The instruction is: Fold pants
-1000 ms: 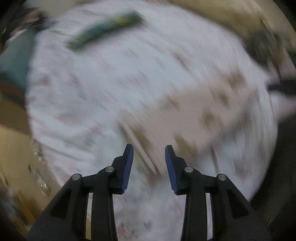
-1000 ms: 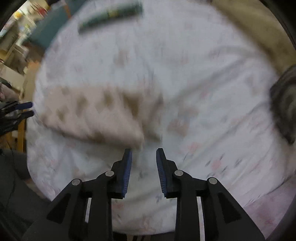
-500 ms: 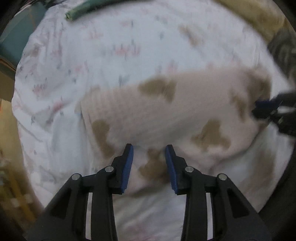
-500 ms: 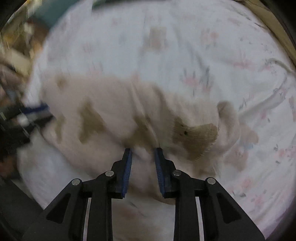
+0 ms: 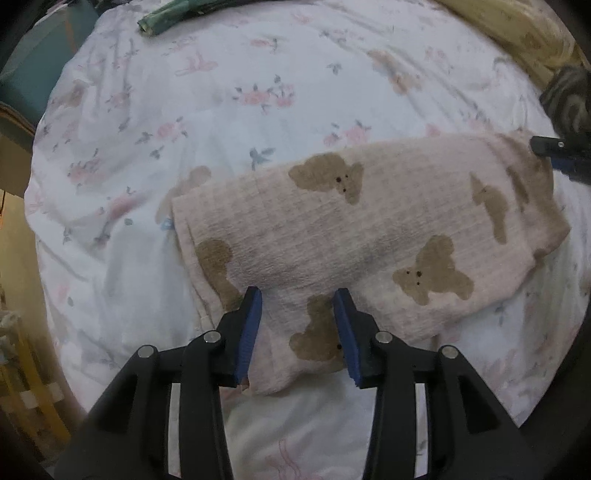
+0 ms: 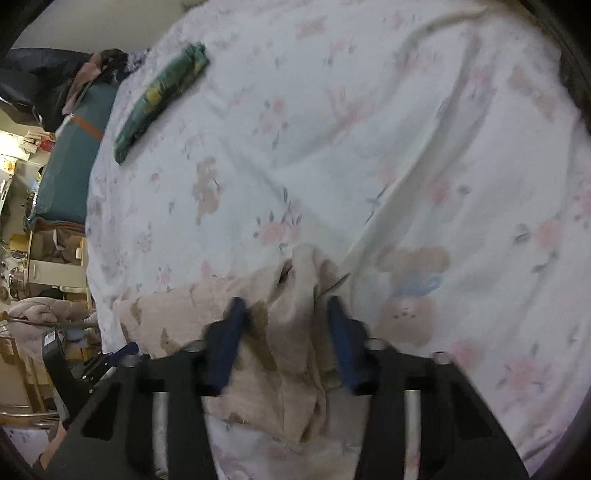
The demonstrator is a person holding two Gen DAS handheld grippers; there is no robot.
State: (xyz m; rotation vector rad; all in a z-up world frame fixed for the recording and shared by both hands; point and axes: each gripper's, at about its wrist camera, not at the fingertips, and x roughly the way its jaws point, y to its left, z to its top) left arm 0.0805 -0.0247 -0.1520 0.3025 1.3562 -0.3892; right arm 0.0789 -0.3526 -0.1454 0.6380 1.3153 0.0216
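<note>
We count one pair of pants (image 5: 369, 236), pink with brown bear prints, lying folded on the bed (image 5: 258, 110) with its floral sheet. In the left wrist view its long axis runs from the left centre of the frame up toward the right edge, rising slightly. One rolled green cloth (image 5: 177, 14) lies at the upper left, well apart from the pants.

We see two claws. The left claw (image 5: 297, 325), low in the frame's centre, has just been opening; its blue pads stand spread on either side of the near edge of the pants without pressing on it. The right claw (image 6: 284, 339) has just been closing, with a bunched-up end of the pants between its pads; the blur leaves us unable to tell whether they pinch the fabric. It also shows at the right edge of the left wrist view, at the far end of the pants.
</note>
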